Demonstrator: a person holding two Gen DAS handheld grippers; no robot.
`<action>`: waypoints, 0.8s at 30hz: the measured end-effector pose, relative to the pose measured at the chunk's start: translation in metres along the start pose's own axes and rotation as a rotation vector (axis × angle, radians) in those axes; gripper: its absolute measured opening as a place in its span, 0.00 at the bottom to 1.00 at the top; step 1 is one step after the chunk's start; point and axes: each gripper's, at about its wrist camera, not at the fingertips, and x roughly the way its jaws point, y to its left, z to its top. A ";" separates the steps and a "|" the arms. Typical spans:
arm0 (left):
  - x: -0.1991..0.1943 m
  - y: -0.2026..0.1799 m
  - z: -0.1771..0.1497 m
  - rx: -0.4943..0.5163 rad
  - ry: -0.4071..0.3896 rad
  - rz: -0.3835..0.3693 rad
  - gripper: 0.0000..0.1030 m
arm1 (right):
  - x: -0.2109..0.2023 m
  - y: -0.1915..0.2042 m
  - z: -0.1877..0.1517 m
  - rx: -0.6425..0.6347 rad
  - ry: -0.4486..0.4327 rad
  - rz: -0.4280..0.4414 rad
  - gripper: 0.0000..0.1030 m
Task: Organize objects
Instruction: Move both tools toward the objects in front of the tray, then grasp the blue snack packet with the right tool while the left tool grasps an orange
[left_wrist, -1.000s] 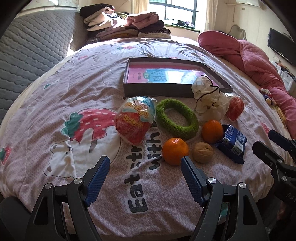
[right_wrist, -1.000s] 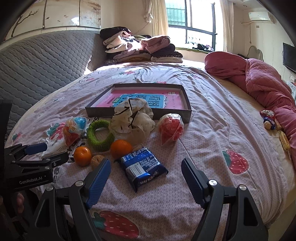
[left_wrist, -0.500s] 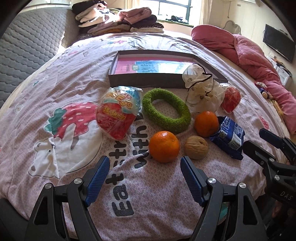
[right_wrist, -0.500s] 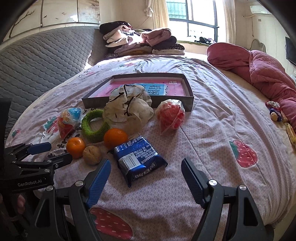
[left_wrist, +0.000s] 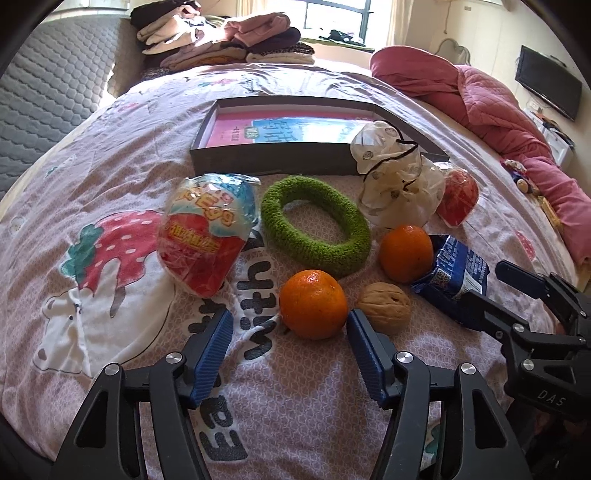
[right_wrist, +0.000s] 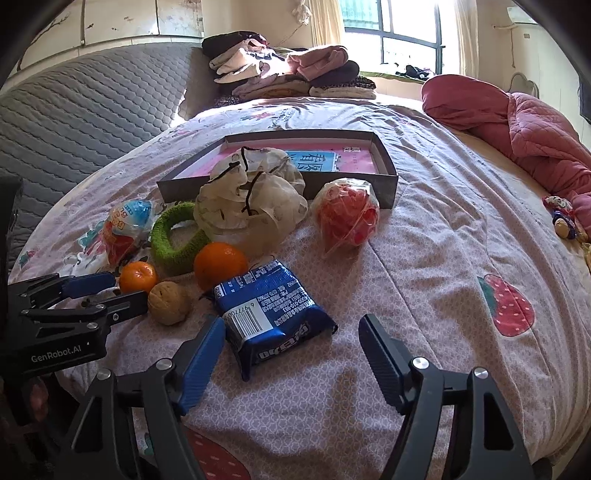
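Several items lie on the bed before a shallow grey box (left_wrist: 258, 157) with a pink and blue book inside. My left gripper (left_wrist: 288, 350) is open, its fingertips just short of an orange (left_wrist: 313, 303), with a walnut (left_wrist: 384, 307) by its right finger. Behind lie a green knitted ring (left_wrist: 314, 230), a red-and-blue snack bag (left_wrist: 205, 236), a second orange (left_wrist: 406, 253), a white drawstring pouch (left_wrist: 399, 188) and a red wrapped item (left_wrist: 457, 199). My right gripper (right_wrist: 291, 350) is open, its fingers on either side of the near end of a blue biscuit pack (right_wrist: 273, 310).
A crumpled pink quilt (right_wrist: 524, 129) lies along the right side of the bed. Folded clothes (right_wrist: 288, 74) are stacked at the far end below a window. A grey quilted headboard (right_wrist: 74, 122) rises at the left. Small toys (right_wrist: 561, 218) lie at the right edge.
Both grippers have moved forward toward the items. The left one has come up to the near orange, the right one up to the blue biscuit pack. Both stay open.
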 end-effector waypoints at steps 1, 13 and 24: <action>0.001 -0.001 0.000 0.004 0.000 -0.002 0.60 | 0.002 0.001 0.001 -0.007 0.000 0.008 0.72; 0.016 -0.002 0.011 0.010 -0.004 -0.040 0.42 | 0.028 0.006 0.008 -0.086 0.030 0.059 0.70; 0.016 -0.005 0.010 0.021 -0.025 -0.049 0.38 | 0.024 -0.001 0.004 -0.066 0.009 0.108 0.59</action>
